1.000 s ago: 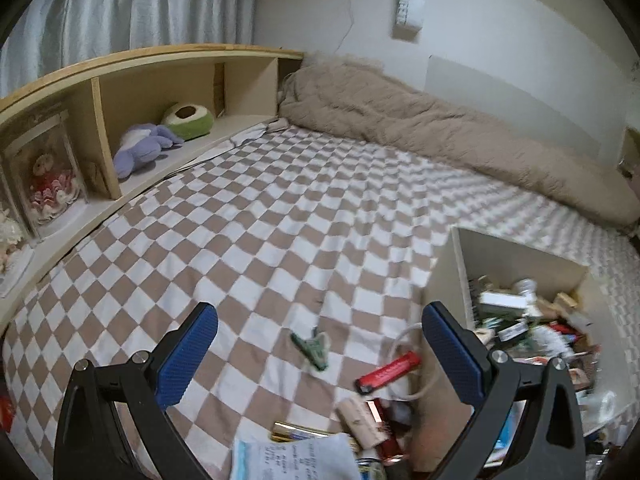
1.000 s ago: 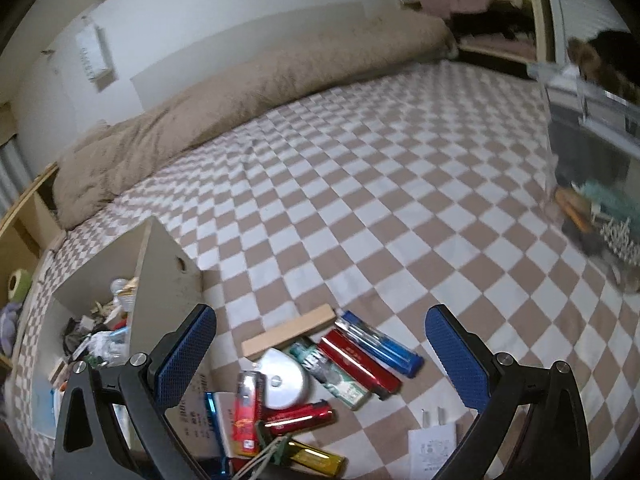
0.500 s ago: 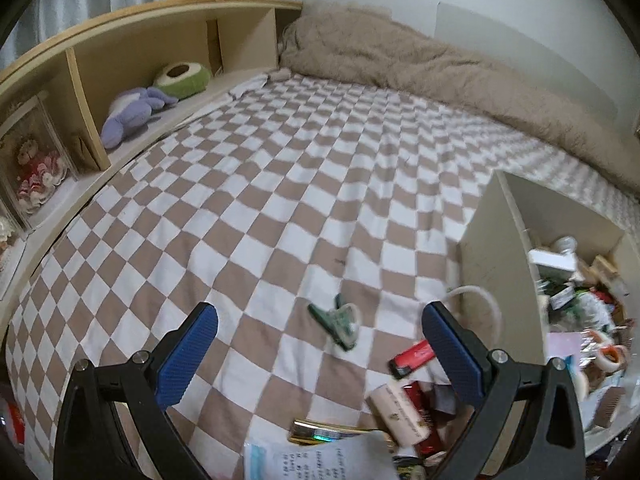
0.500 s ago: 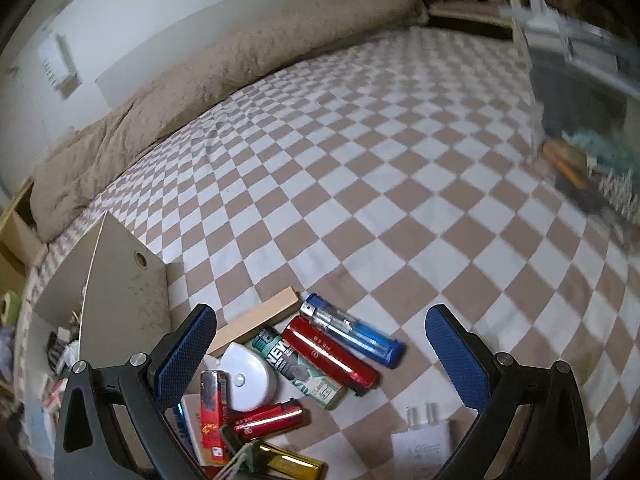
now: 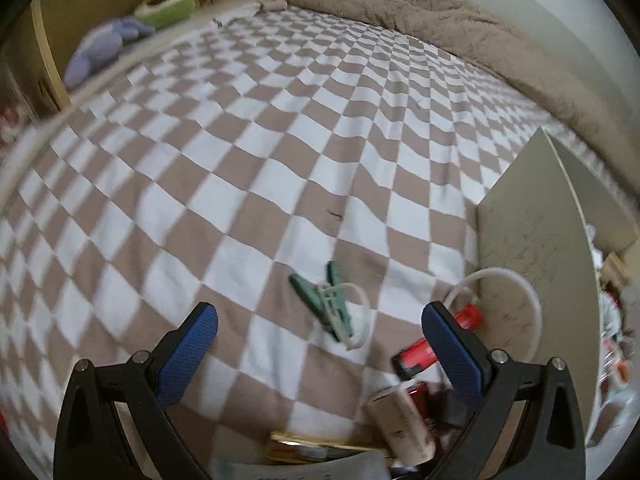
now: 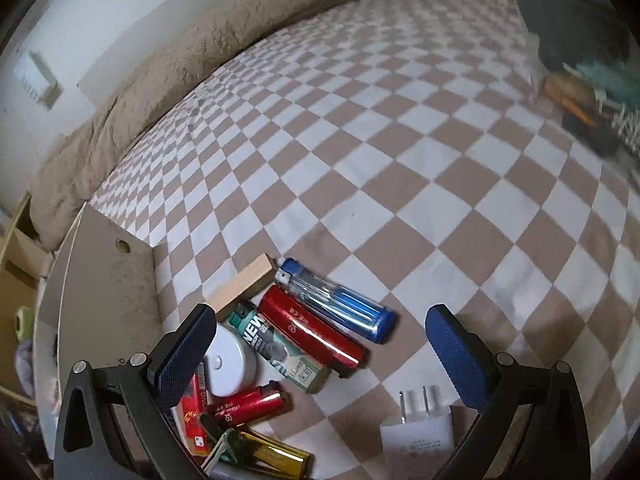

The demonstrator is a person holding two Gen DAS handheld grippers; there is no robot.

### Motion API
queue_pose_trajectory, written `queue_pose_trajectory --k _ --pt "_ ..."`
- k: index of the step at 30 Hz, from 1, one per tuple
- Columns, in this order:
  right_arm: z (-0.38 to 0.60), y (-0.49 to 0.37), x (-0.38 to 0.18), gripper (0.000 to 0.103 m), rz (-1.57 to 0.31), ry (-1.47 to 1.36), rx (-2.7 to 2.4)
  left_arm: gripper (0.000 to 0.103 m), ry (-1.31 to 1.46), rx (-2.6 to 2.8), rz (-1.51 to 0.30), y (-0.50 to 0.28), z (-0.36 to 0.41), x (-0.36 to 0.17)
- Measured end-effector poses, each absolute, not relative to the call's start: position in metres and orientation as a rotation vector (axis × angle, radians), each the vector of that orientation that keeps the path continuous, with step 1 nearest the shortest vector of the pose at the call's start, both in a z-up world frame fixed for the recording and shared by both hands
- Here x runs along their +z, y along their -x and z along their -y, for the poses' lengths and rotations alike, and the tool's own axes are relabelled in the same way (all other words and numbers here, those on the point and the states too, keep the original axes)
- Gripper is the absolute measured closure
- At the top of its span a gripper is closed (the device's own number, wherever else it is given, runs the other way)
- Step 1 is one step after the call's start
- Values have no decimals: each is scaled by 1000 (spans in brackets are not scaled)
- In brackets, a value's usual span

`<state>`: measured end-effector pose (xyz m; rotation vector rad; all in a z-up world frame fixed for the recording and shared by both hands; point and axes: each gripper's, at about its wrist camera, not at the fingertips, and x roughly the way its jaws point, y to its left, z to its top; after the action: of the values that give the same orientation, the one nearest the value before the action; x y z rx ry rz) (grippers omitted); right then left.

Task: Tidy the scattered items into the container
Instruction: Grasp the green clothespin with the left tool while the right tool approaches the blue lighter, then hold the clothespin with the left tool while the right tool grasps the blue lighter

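A green clothes peg (image 5: 322,306) lies on the checkered bed cover just ahead of my open, empty left gripper (image 5: 320,340). To its right a red lighter (image 5: 438,342) and a white cable loop (image 5: 520,292) rest against the beige container's wall (image 5: 528,240). In the right wrist view my right gripper (image 6: 320,338) hangs open and empty over a cluster beside the container wall (image 6: 108,288): a blue lighter (image 6: 342,300), a red lighter (image 6: 312,330), a green-and-white lighter (image 6: 278,346), a wooden block (image 6: 242,288), a white round case (image 6: 228,360) and a white plug adapter (image 6: 418,434).
A gold lighter (image 6: 268,452) and another red lighter (image 6: 248,404) lie at the lower edge. A beige blanket (image 5: 440,20) runs along the wall. Plush toys (image 5: 108,46) sit on the wooden shelf to the left. A clear bin (image 6: 588,60) stands far right.
Both grippers have lowered and tilted toward the bed; the peg and the lighters look larger and closer. The fingers of both grippers stay spread as before.
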<state>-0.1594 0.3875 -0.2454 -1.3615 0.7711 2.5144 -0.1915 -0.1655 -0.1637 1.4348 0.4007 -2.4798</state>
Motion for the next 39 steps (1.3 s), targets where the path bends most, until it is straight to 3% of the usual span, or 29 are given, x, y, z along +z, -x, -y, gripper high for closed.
queue_pose_trajectory --k 1,3,10,12,18,28,39 --pt "-388 159 -246 0 -765 1363 2504 2 -1437 -2478 -420 192 167 -165" --pt "-390 158 -247 0 -735 1367 2478 23 -1450 -2462 -419 195 169 -168" --pt "-389 152 -254 0 -576 1404 2361 43 -1512 -2428 -326 203 165 -183" --pt "-391 147 -257 0 -587 1417 2331 63 -1518 -2444 -280 207 159 -183" --pt "-386 148 -262 0 -348 1465 2284 81 -1539 -2470 -259 207 156 -184" --pt "-412 154 -273 0 -217 1452 2200 82 -1543 -2481 -283 192 172 -178" --pt "-451 158 -273 0 -389 1342 2172 82 -1521 -2465 -351 182 186 -180"
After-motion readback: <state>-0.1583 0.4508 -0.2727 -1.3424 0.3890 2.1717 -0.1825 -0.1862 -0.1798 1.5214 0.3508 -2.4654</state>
